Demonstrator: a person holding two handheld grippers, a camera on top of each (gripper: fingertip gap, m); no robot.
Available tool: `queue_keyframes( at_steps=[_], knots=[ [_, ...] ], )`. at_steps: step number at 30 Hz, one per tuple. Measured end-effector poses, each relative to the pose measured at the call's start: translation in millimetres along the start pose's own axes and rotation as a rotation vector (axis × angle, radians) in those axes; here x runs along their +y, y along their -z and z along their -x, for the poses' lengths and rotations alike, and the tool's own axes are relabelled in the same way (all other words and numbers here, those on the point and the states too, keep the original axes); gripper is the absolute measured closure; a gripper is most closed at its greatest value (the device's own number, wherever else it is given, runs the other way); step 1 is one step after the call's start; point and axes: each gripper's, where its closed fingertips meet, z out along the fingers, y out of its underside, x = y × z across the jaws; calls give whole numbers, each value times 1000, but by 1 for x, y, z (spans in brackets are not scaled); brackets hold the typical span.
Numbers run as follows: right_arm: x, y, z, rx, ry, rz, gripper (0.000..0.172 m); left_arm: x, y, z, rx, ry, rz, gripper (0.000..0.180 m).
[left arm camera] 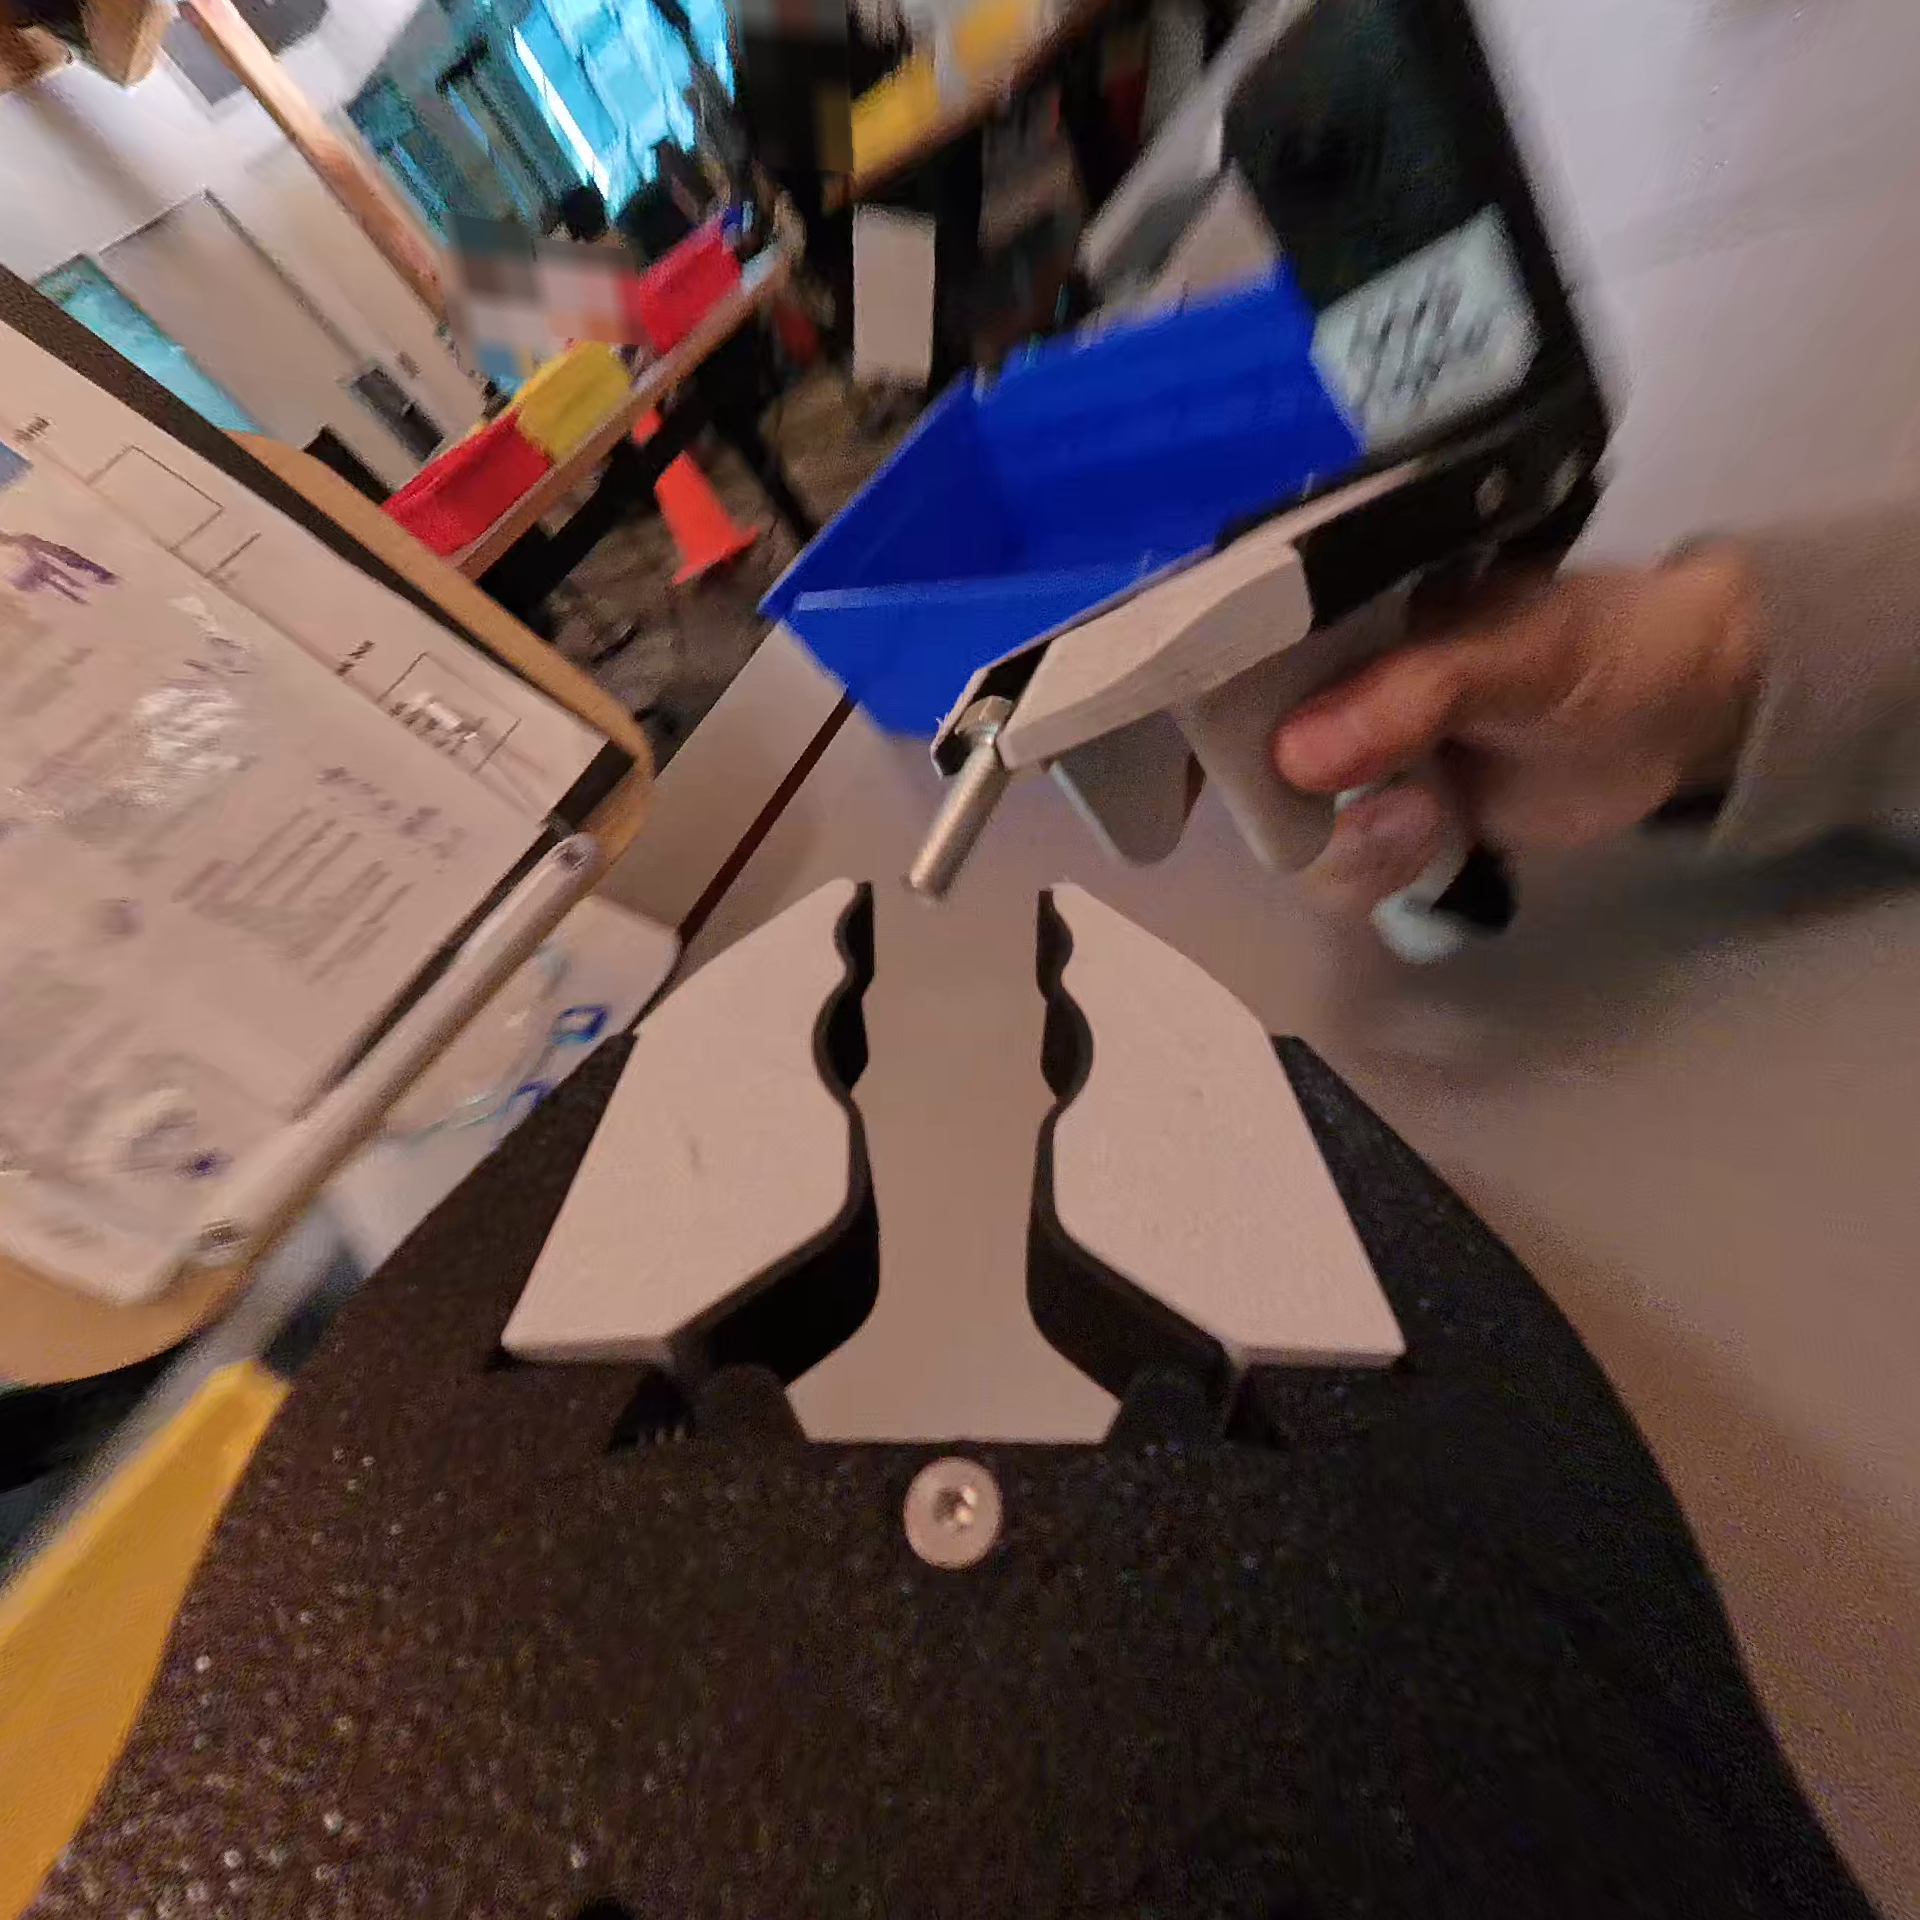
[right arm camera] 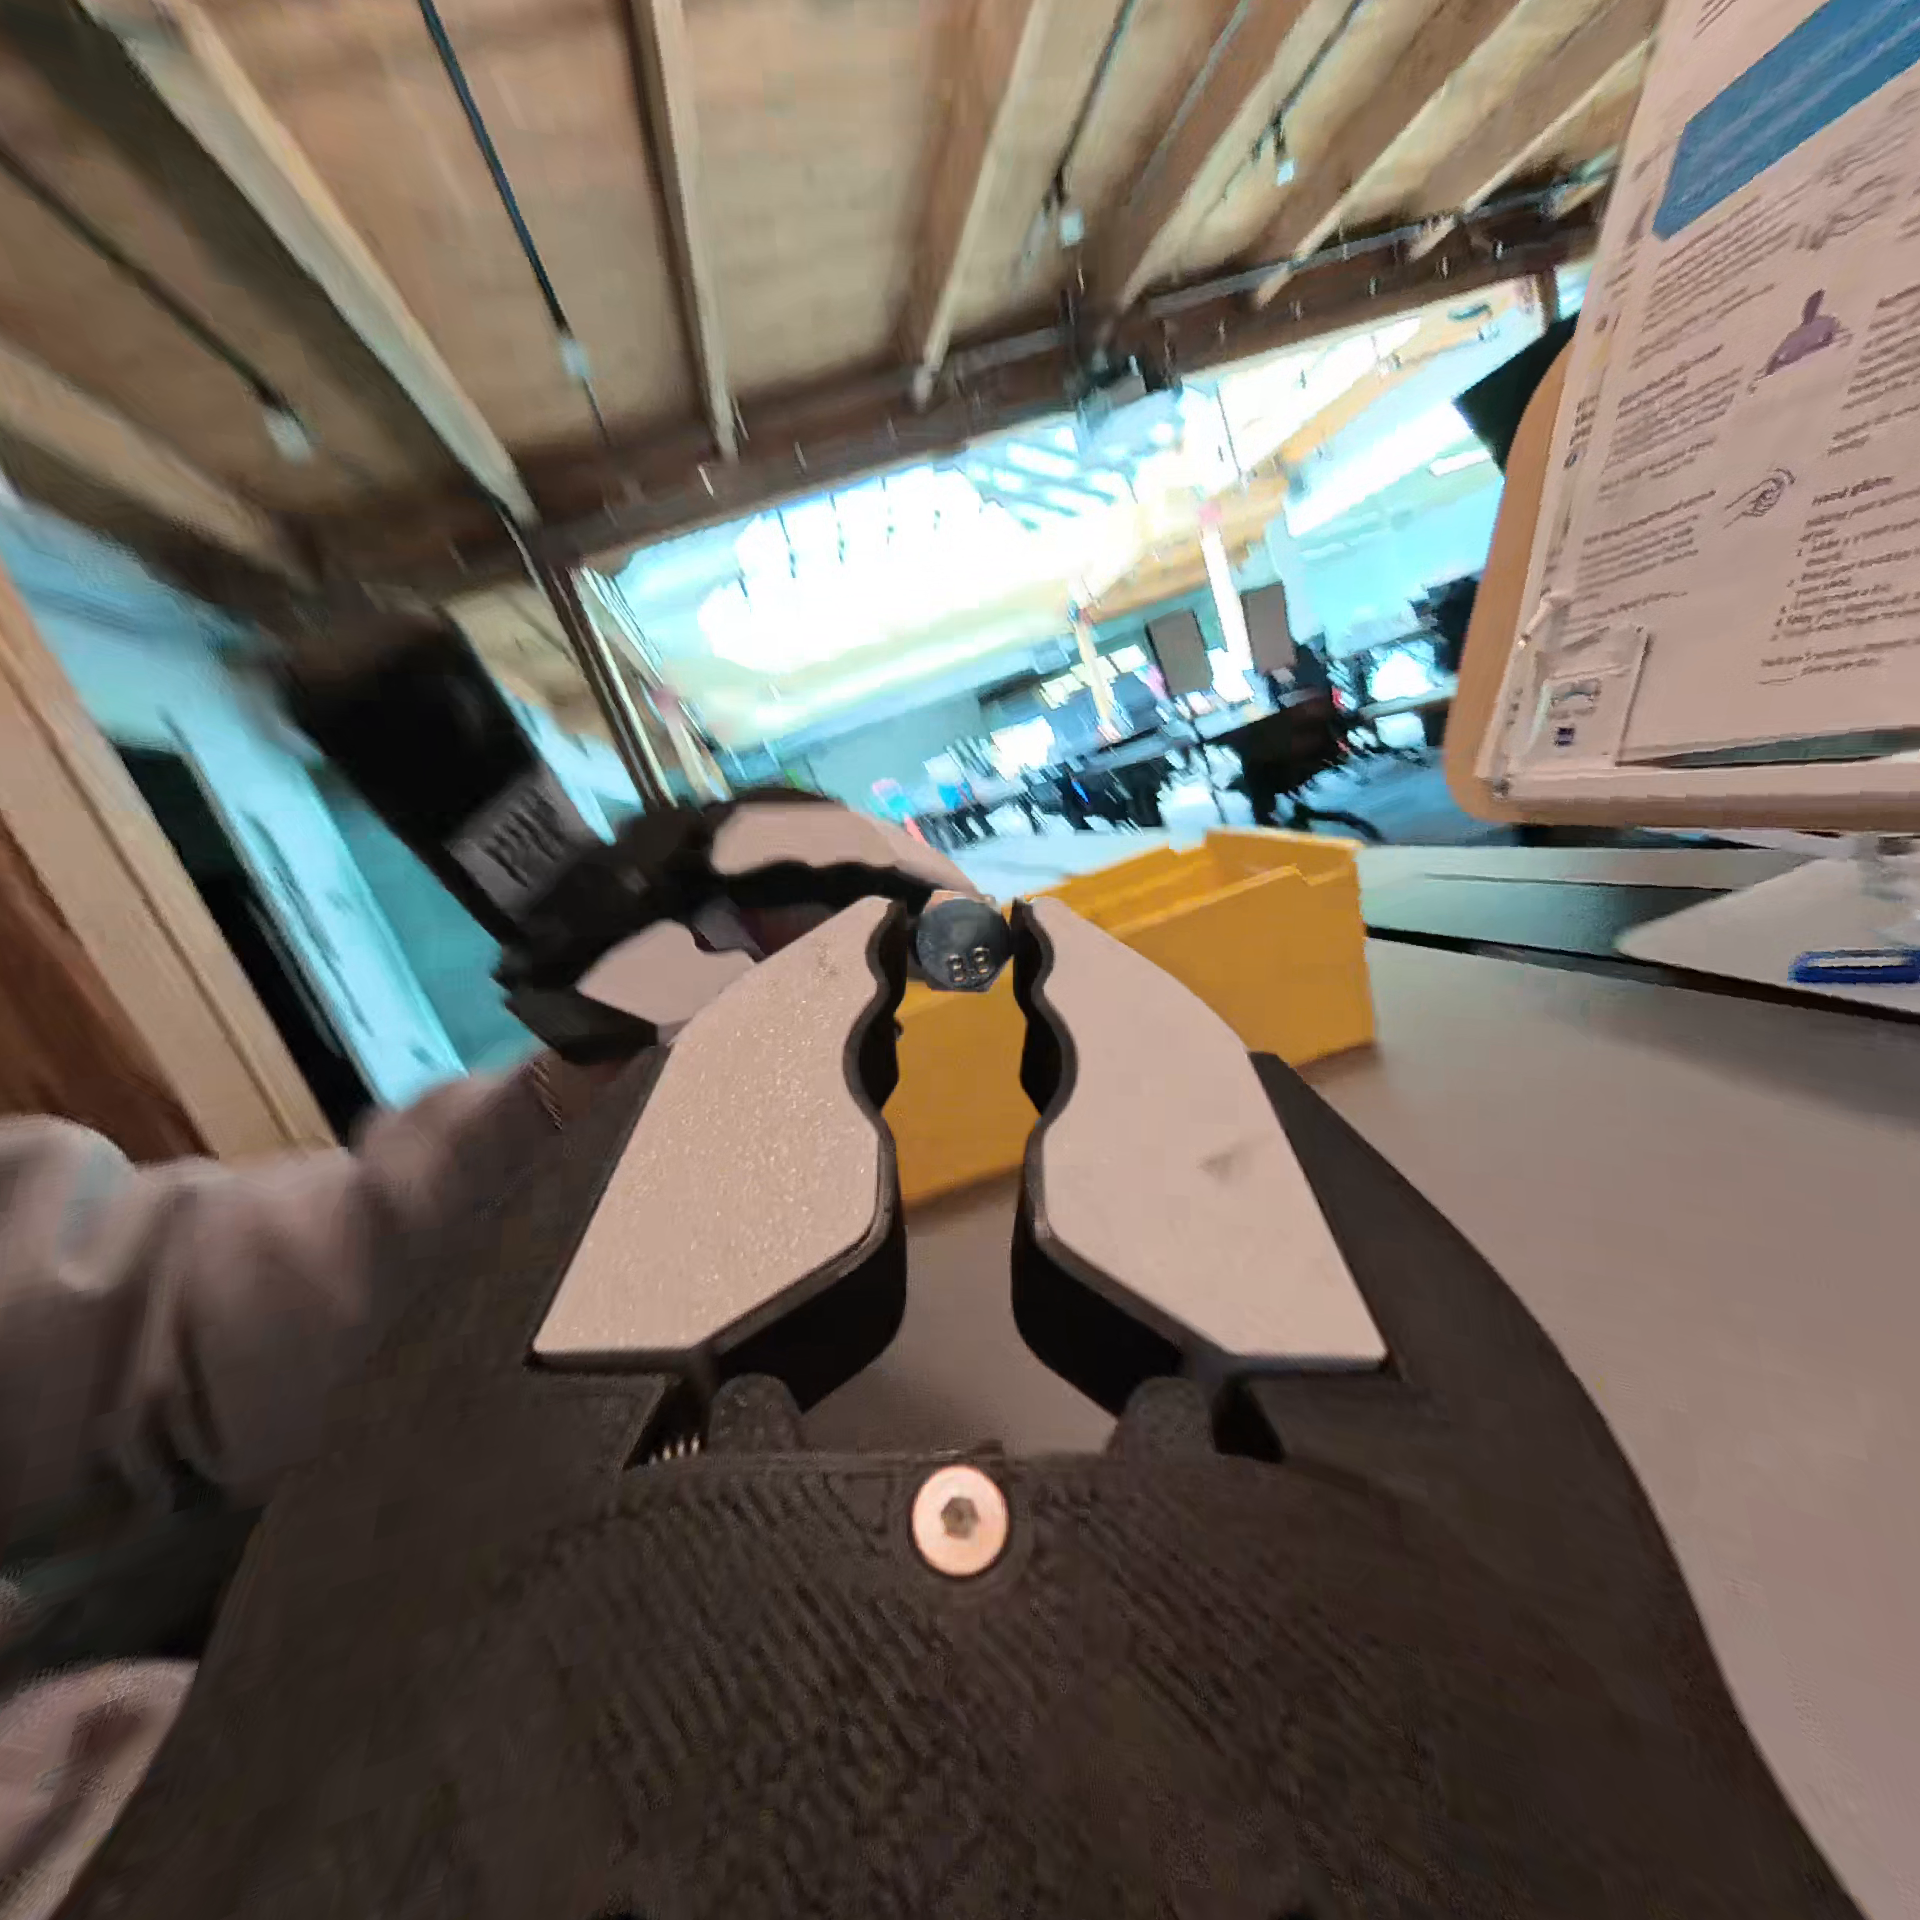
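- Overhead, so to speak, the right gripper (left arm camera: pixel 971 727) slants down from the right in the left wrist view, gripped at its handle by a hand (left arm camera: pixel 1527 707) in a pale sleeve; its fingertips are clamped on the hexagonal head of a silver bolt (left arm camera: pixel 961 800).
- From that bolt's head the threaded shank hangs down and slightly left, its free end just above the tips of the left gripper (left arm camera: pixel 956 914).
- That left gripper points forward and level, its two grey fingers (left arm camera: pixel 727 1122) standing apart with only bare table between them; the bolt's end is close to the gap but not within it.
- Seen from the right wrist view, the bolt (right arm camera: pixel 961 951) shows head-on as a dark round face with stamped marks, both pads pressing its sides, and the left gripper (right arm camera: pixel 769 894) lies blurred just behind and left of it.
- Beneath the bolt spreads a grey table (left arm camera: pixel 1558 1143).
- Behind the bolt, in the left wrist view, sits a blue bin (left arm camera: pixel 1039 540); in the right wrist view a yellow bin (right arm camera: pixel 1226 966) sits just beyond it.
- Left of the bolt in the left wrist view leans a wooden board with printed sheets (left arm camera: pixel 260 831).
- Farther back lie red and yellow bins on a bench (left arm camera: pixel 540 436), an orange cone (left arm camera: pixel 696 509), and, in the right wrist view, wooden ceiling beams (right arm camera: pixel 675 208).
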Motion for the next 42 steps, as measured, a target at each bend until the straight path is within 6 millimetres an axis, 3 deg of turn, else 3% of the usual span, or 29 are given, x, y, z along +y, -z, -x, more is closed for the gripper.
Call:
queue_keyframes(
  at_steps=[5, 11, 20, 32, 42],
  knots=[
    [-33, 20, -10, -112, -299, -244, 152, -23, -8, -2, 186, 371, -348, 141],
    [-26, 23, -22, -145, -440, -289, 152, -13, -8, 2, 332, 645, -609, 140],
    [-9, 15, -21, -151, -473, -224, 153, -7, 8, 5, 263, 570, -655, 154],
    [7, 7, -14, -184, -508, -140, 153, -2, -4, -2, 206, 498, -585, 159],
    [14, 3, -11, -185, -488, -93, 153, -2, -3, 0, 191, 498, -592, 172]
  ],
)
